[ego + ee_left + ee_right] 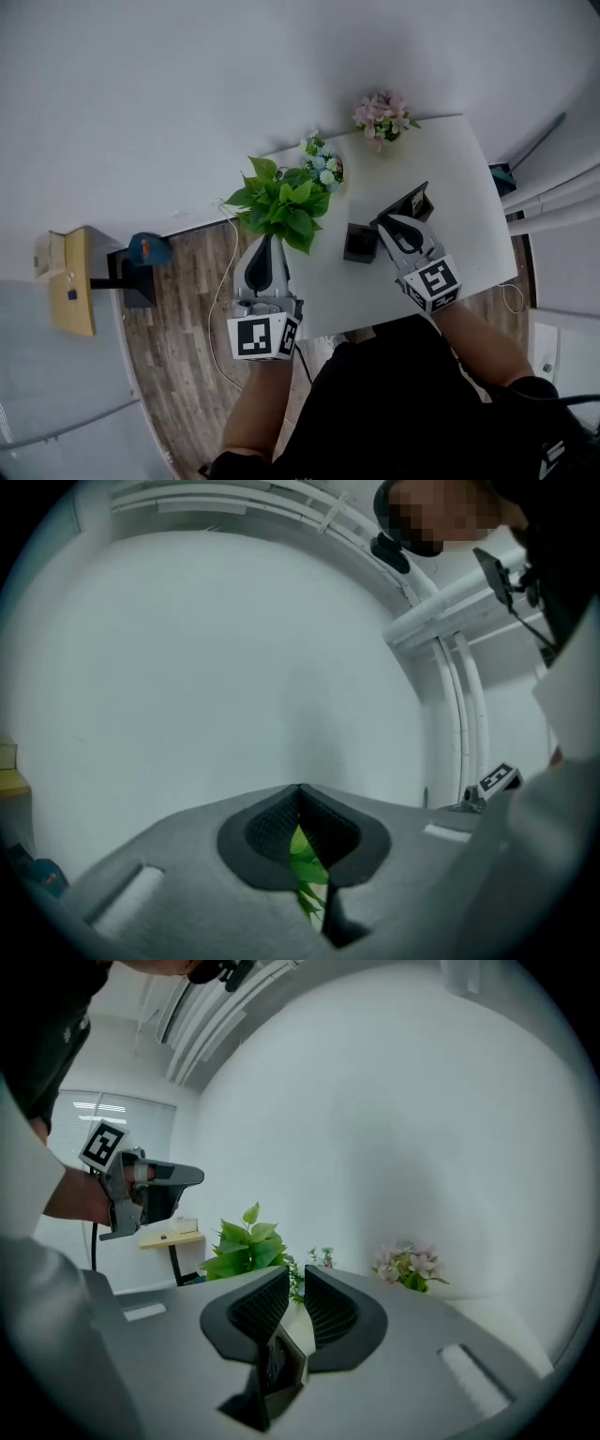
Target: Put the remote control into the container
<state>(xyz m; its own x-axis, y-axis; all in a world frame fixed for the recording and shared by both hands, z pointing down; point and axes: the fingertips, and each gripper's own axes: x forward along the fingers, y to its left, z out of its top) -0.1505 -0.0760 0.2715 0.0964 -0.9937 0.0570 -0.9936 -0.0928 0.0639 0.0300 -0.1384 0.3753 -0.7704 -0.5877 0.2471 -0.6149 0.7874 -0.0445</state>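
Left gripper [270, 246], fingers pressed together, is hovering by the green plant [281, 202]. Right gripper [295, 1283] is pinching the remote control [279, 1368] just right of the black container [360, 244].

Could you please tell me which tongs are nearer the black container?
Right. The right tongs, gripping the remote control, are beside the container; the left tongs are farther, by the green plant.

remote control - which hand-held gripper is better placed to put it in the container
Right. The right hand-held gripper clamps the remote control, close beside the black container. The left hand-held gripper is shut on nothing, off by the green plant.
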